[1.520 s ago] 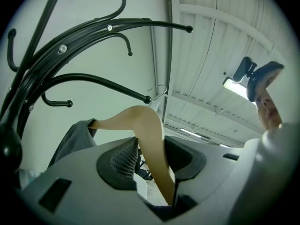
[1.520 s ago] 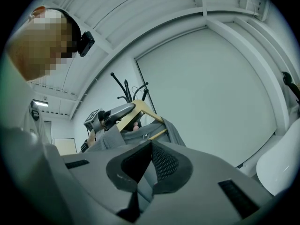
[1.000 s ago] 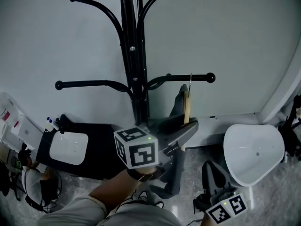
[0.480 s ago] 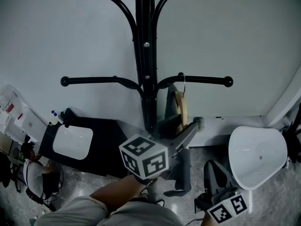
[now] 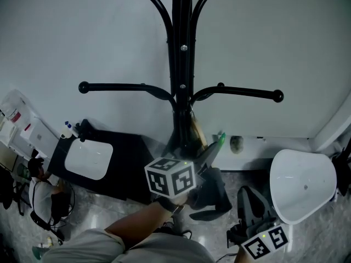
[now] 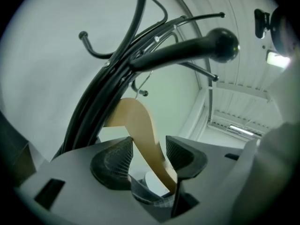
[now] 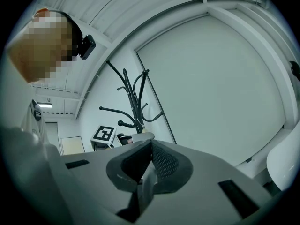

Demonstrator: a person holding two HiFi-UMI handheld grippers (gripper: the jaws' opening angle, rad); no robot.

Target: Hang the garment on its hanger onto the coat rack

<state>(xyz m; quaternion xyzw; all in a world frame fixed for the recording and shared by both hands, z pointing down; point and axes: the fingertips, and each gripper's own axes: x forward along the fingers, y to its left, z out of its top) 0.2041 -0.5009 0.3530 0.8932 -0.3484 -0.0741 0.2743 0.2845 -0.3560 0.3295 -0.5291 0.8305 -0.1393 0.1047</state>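
The black coat rack stands against the white wall. The wooden hanger hangs close to its pole, under the right arm. Its wire hook curls by that ball-ended arm. The grey garment droops below the hanger. My left gripper points at the pole. Its jaws have just been opening, and the hanger's wooden shoulder passes between the pads without being squeezed. Grey cloth shows deep in the jaws. My right gripper waits low at the right, pads together and nothing held.
A white rounded seat stands at the right by the wall. At the left is a black table holding a white basin, with clutter beyond it. The rack's left arm sticks out bare.
The left gripper has dropped lower and closer to the pole, and its jaws have widened. The wooden hanger now sits nearer the pole. The right gripper has barely shifted.
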